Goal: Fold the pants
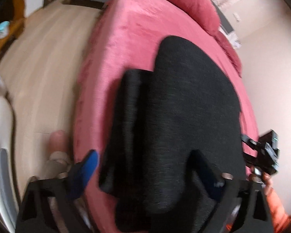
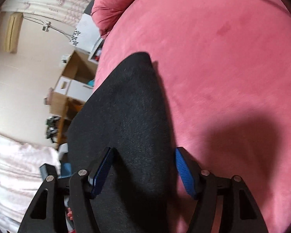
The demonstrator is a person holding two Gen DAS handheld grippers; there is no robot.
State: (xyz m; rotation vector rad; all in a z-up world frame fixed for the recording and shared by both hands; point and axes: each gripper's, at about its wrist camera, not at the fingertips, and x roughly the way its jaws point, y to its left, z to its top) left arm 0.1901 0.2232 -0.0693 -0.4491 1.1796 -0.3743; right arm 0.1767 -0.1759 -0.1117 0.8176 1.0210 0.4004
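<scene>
My left claw (image 1: 145, 174) stands released, its two blue-padded fingers (image 1: 87, 171) spread wide, and the black pants (image 1: 184, 106) run between them without either pad pressing the cloth that I can see. My right claw (image 2: 143, 171) is released too: the left pad (image 2: 102, 172) sits just at the edge of the fabric and the right pad (image 2: 185, 171) stands clear of it over bare pink cover.

From the left wrist view the pants lie on the pink bed (image 1: 130, 38) as a long dark shape reaching from the near edge toward the far end, with a narrower second strip (image 1: 128, 116) lying alongside on the left, touching the main part. The frame is blurred, so I cannot tell how many layers are stacked there. At the near right of that view the right claw's black body (image 1: 265, 153) shows just beside the pants' right edge, with an orange sleeve (image 1: 275, 200) below it.

From the right wrist view the pants (image 2: 126, 116) taper to a rounded tip at the far end, lying along the left edge of the bed (image 2: 223, 58), and a dark shadow (image 2: 242, 136) falls on the cover to the right.

Farther out, a pink pillow (image 1: 184, 0) sits at the far end of the bed. A pale wooden floor (image 1: 38, 77) lies to the left in the left wrist view; in the right wrist view an open cardboard box (image 2: 75, 71) stands on the floor beyond the bed's left edge
</scene>
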